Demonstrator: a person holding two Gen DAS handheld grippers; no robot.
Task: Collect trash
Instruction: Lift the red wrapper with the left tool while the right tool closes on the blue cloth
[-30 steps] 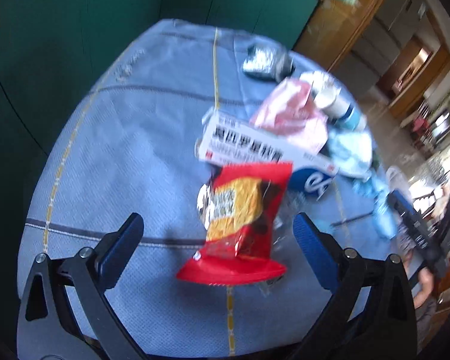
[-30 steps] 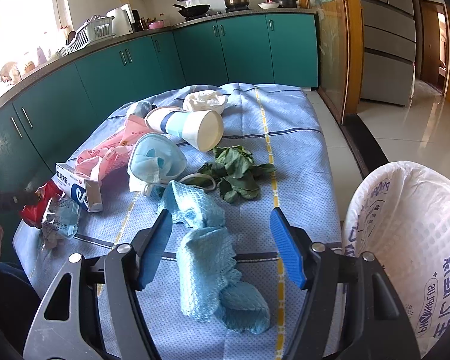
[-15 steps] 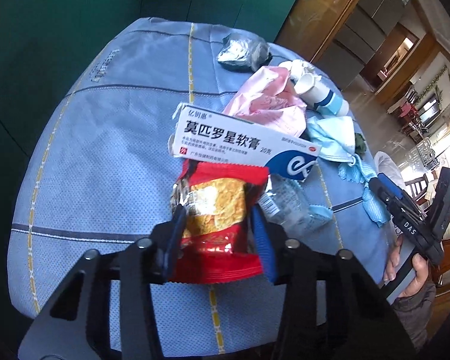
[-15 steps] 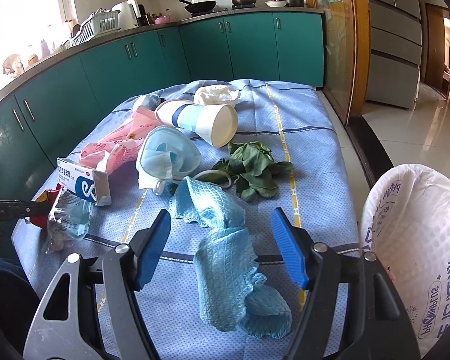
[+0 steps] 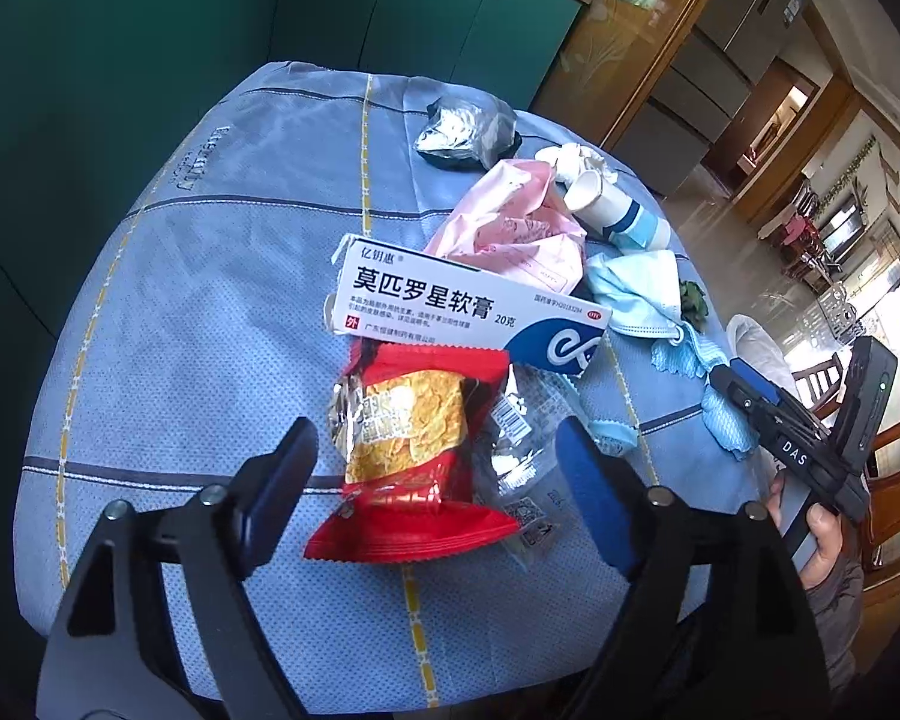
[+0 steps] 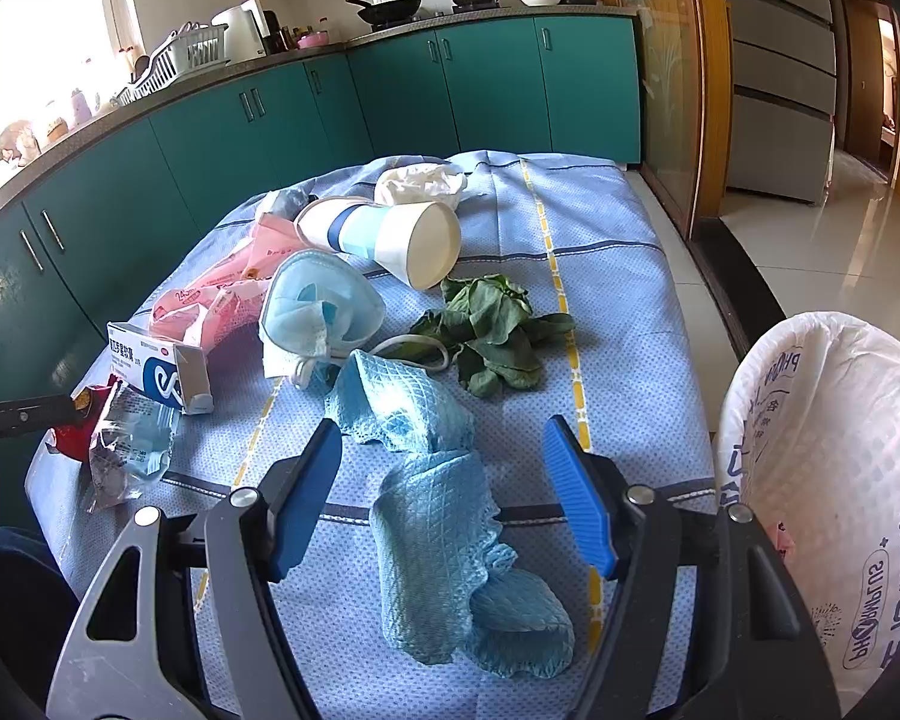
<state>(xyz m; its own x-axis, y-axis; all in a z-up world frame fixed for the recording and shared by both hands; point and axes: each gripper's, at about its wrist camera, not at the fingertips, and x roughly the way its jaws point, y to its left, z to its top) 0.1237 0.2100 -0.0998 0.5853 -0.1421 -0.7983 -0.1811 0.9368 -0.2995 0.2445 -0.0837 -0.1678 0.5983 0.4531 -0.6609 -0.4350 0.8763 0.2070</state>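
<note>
From the left wrist view, the left gripper (image 5: 435, 474) hangs over the red snack wrapper (image 5: 411, 456), its jaws just reopened and standing clear of the packet on either side, so nothing is gripped. The wrapper lies flat on the blue tablecloth (image 5: 210, 312), touching the white ointment box (image 5: 456, 306); a pink bag (image 5: 510, 228), a paper cup (image 5: 612, 213) and a face mask (image 5: 642, 294) lie beyond.

From the right wrist view, the right gripper (image 6: 444, 492) hovers with jaws apart above a blue cloth (image 6: 438, 504), pressing on nothing. The white trash bag (image 6: 834, 468) waits just off the table's edge. I judge the collecting barely begun: leaves (image 6: 492, 330), cup, mask, box and wrappers all remain on the table.
</note>
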